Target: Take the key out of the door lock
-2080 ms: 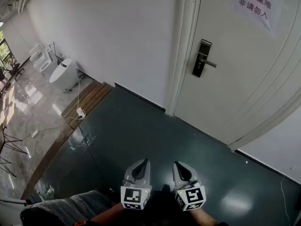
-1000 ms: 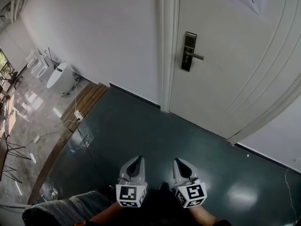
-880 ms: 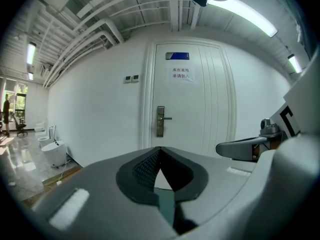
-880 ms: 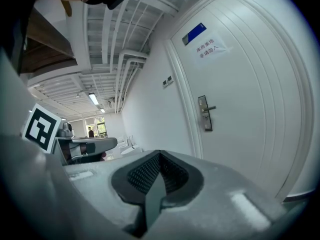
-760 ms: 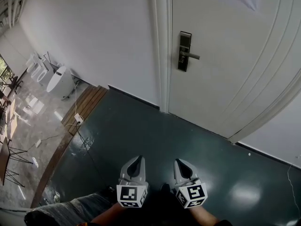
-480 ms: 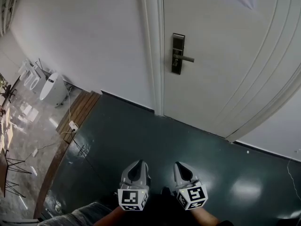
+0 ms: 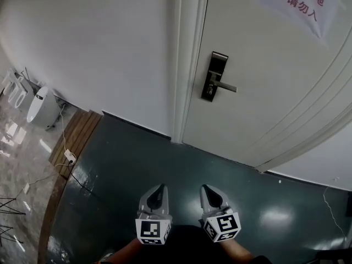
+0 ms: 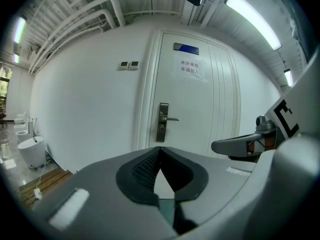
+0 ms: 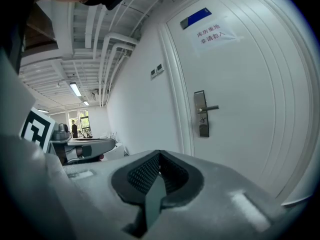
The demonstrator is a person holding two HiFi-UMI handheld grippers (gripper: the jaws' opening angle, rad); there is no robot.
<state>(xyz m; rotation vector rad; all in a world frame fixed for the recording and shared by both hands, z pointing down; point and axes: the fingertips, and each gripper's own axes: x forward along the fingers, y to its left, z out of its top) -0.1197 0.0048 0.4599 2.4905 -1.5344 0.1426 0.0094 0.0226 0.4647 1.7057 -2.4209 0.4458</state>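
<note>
The white door [image 7: 275,92] stands shut ahead, with a dark lock plate [image 7: 213,76] and its lever handle [image 7: 225,86] near its left edge. The key is too small to make out on the plate. My left gripper [image 7: 159,189] and right gripper [image 7: 207,190] are held low, side by side, over the dark floor and far short of the door. Both are shut with nothing between the jaws. The left gripper view shows the lock plate [image 8: 162,122] straight ahead above the shut left gripper [image 8: 159,150]. The right gripper view has the lock plate [image 9: 201,113] right of centre.
A white door frame [image 7: 184,65] and a wall [image 7: 93,48] lie left of the door. A paper notice [image 7: 297,4] hangs on the door. White toilets [image 7: 41,106] stand far left by a wooden strip [image 7: 74,139] and a cable. The floor [image 7: 181,164] is dark green.
The head view has swung and come nearer the door; the lock now sits larger and more central. Both grippers stay low and shut.
</note>
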